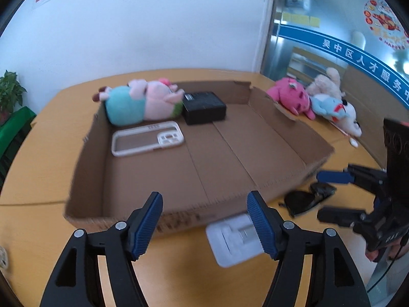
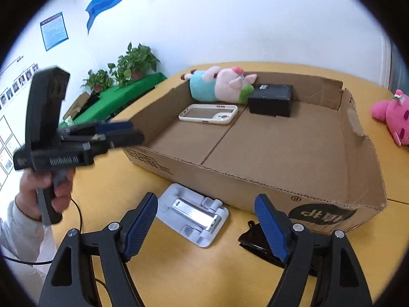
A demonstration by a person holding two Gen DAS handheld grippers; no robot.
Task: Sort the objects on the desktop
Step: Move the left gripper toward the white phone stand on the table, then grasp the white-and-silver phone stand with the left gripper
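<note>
A shallow cardboard box (image 1: pixel 281 138) (image 2: pixel 255 186) lies on the yellow table. Inside it are a pink and teal plush (image 1: pixel 143 102) (image 2: pixel 219 84), a black box (image 1: pixel 204 107) (image 2: pixel 271 98) and a white phone case (image 1: pixel 148 138) (image 2: pixel 208 113). A white phone stand (image 1: pixel 235 240) (image 2: pixel 194 215) and black sunglasses (image 1: pixel 306 199) (image 2: pixel 258 243) lie on the table in front of the box. My left gripper (image 1: pixel 204 226) (image 2: pixel 122 130) is open and empty above the stand. My right gripper (image 2: pixel 205 226) (image 1: pixel 329 194) is open and empty, its jaws either side of the sunglasses.
A pink plush (image 1: pixel 291 97) (image 2: pixel 393 117), a blue one (image 1: pixel 329 105) and cream ones (image 1: pixel 327 81) lie on the table right of the box. Potted plants (image 2: pixel 133 64) on a green stand are at the far left. A white wall is behind.
</note>
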